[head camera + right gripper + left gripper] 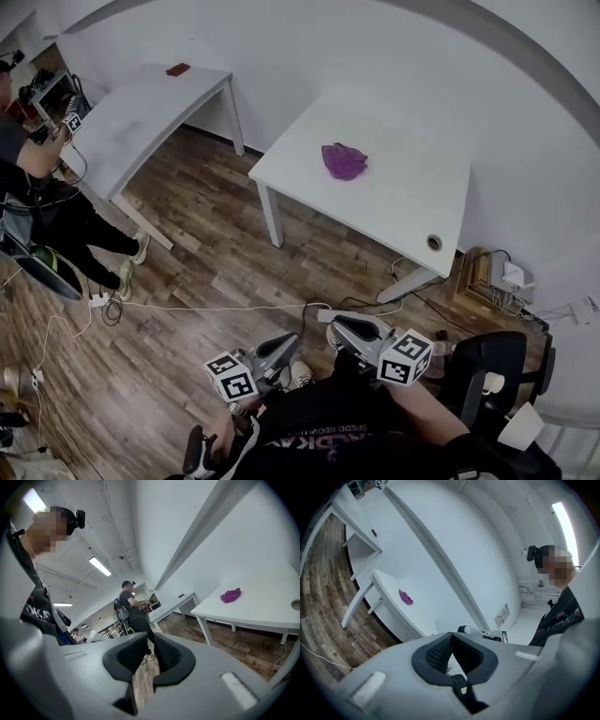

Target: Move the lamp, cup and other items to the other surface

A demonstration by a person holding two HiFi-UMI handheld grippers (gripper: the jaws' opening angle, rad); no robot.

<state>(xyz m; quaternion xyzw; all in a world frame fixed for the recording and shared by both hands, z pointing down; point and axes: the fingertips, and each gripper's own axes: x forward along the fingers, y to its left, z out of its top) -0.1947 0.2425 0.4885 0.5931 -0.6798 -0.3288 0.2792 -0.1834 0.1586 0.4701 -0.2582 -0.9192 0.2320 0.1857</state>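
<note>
Two white benches stand well apart, the near bench (403, 211) and the far bench (141, 112). Both tools hang low, well short of either. The left tool (450, 638) is clenched on nothing; the right tool (152, 641) is slightly parted and empty. A purple cloth (344, 161) lies mid-surface on the near bench, and a small dark item (177, 68) on the far one. I see no lamp or cup. Risks: a clenched tool would shove the limp cloth rather than pick it, and the floor cable (216, 305) could snag the approach.

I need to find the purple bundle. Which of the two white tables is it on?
The nearer table, the one with the round cable hole; the purple bundle lies on its top. The far table carries a small reddish item instead.
</note>
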